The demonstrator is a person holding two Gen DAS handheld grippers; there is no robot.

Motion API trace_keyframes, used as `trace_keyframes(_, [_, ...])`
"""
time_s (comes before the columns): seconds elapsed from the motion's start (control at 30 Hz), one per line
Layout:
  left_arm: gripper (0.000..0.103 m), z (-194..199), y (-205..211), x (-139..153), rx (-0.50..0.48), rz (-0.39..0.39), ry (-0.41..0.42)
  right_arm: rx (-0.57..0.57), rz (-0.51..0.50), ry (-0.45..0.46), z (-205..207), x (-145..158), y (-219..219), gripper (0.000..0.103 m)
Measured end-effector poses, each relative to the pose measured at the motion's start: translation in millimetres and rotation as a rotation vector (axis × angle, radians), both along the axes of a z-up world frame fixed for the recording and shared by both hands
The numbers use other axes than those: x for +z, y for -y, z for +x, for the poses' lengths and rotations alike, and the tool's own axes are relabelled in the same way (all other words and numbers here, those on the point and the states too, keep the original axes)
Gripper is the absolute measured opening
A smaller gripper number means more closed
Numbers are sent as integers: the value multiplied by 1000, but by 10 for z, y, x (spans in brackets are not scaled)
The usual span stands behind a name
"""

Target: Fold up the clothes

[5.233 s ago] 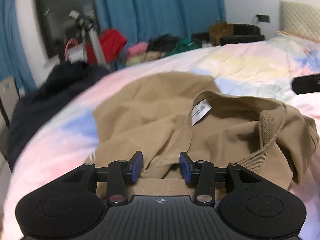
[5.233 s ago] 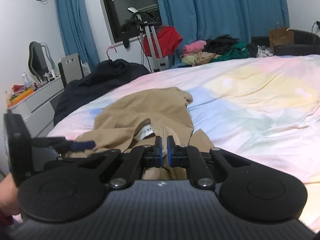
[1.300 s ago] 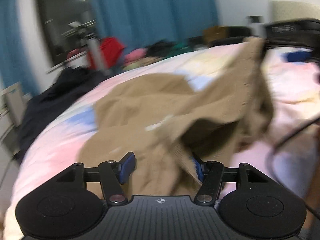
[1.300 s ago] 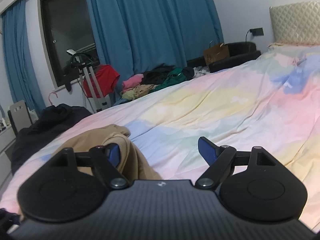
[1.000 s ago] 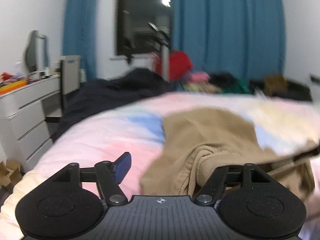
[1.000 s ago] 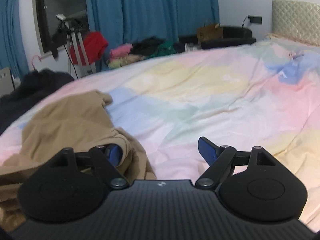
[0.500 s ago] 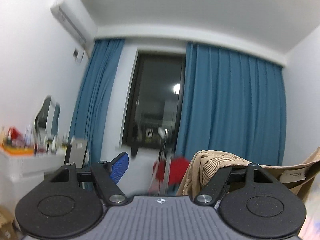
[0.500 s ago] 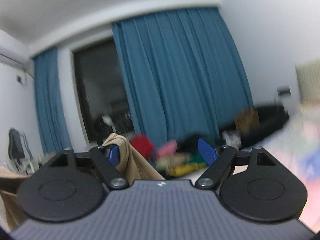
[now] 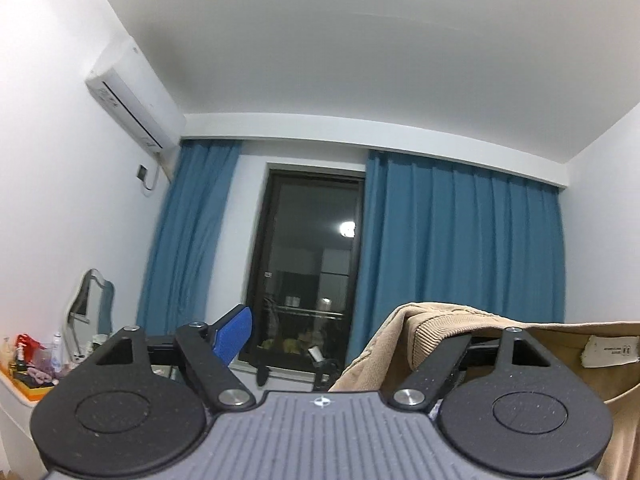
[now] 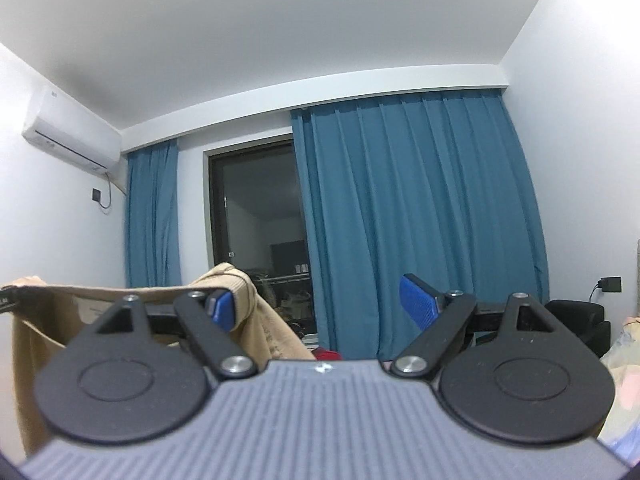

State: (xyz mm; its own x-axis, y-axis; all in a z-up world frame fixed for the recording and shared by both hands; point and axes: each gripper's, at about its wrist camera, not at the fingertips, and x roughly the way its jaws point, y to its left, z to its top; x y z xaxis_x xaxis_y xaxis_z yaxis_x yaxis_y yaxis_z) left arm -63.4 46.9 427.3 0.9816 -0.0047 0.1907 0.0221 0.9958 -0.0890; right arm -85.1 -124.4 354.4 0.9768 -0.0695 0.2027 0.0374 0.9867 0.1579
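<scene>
left tool (image 9: 332, 330): wide, just opening further, tan shirt (image 9: 424, 322) draped on lower-right finger | right tool (image 10: 320, 304): wide, shirt (image 10: 240, 284) hooked on lower-left finger | both pads apart, no pinch

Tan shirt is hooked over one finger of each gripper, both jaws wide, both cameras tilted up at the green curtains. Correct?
Nearly. The curtains are blue, not green, as both wrist views show. The rest holds: the tan ribbed-collar shirt hangs over one finger of the left gripper and one of the right gripper, both jaws wide, both cameras tilted up toward the curtains and ceiling.
</scene>
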Motion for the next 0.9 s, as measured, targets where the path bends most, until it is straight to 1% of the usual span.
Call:
trace_keyframes(0.07, [84, 62, -3, 88, -15, 3, -28, 7, 1, -25, 50, 56, 33, 84])
trace_keyframes(0.13, [84, 224, -7, 51, -20, 9, -73, 12, 1, -66, 170, 21, 47, 84])
trace_keyframes(0.23, [84, 618, -1, -211, -20, 12, -150, 19, 4, -137, 517, -207, 73, 84])
trace_keyframes(0.3, [84, 943, -17, -469, -21, 8, -199, 14, 1, -193, 869, -464, 124, 84])
trace_keyframes(0.37, [84, 1366, -60, -748, -22, 1, -247, 7, 9, -245, 1269, -759, 195, 84])
trace_keyframes(0.43, [84, 1807, -72, -1048, -19, -4, -295, 5, 25, -292, 1670, -1046, 275, 84])
trace_keyframes(0.53, [84, 2473, -41, -1570, -12, -9, -358, -3, 42, -333, 2336, -1482, 411, 84])
trace_keyframes(0.67, [84, 3493, 64, -2402, -7, 7, -460, -41, 39, -412, 3273, -2143, 511, 84])
trace_keyframes(0.77, [84, 4262, 127, -3076, -2, 70, -555, -69, 32, -485, 3979, -2652, 570, 84])
trace_keyframes(0.9, [84, 5165, 250, -3944, -4, 212, -686, -72, -4, -642, 4848, -3445, 639, 84])
